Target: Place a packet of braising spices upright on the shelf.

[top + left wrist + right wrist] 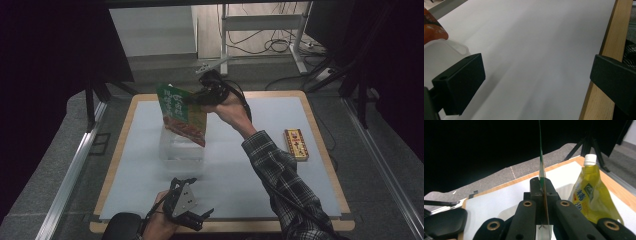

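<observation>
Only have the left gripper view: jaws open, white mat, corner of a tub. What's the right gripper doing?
Observer: The right gripper is shut on a green packet, held over the tub.
Operator: Anything else near the tub?
Observer: A yellow spout pouch stands upright by it.
Operator: Rest of the table?
Observer: A yellow box lies flat toward the right edge, apart from the tub.
</observation>
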Action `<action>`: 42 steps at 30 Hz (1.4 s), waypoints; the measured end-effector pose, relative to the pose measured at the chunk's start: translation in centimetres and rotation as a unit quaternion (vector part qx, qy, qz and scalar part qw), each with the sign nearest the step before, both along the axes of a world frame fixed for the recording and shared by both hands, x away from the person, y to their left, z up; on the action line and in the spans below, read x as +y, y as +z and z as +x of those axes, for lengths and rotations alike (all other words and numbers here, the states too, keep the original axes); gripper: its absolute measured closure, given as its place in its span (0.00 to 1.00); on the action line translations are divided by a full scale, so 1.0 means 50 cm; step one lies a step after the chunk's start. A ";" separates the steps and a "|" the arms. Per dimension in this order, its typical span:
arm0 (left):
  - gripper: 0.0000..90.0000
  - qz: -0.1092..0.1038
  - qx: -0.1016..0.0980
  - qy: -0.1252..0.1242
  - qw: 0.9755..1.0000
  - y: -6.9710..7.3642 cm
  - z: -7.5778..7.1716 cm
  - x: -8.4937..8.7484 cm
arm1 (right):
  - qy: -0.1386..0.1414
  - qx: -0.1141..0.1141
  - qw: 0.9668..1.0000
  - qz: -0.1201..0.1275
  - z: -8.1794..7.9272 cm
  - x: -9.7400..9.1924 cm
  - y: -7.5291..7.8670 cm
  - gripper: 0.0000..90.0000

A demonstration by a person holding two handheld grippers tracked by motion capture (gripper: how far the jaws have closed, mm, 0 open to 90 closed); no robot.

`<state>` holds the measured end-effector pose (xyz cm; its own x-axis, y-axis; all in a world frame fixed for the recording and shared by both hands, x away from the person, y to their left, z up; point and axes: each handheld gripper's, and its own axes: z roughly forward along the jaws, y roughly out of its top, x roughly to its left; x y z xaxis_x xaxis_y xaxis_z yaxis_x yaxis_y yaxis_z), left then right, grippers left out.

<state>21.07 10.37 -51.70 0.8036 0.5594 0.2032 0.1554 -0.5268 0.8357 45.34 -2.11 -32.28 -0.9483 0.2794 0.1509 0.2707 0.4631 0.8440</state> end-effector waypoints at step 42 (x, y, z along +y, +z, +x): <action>0.00 0.021 0.003 -0.005 1.000 -0.005 0.000 -0.006 | -0.059 -0.017 0.997 -0.049 0.028 -0.003 -0.084 0.45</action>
<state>21.05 10.06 -51.96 0.8103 0.5426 0.2213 0.1555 -0.5633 0.8115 46.74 -2.26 -36.48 -0.9120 0.4009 0.0864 0.3006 0.5104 0.8057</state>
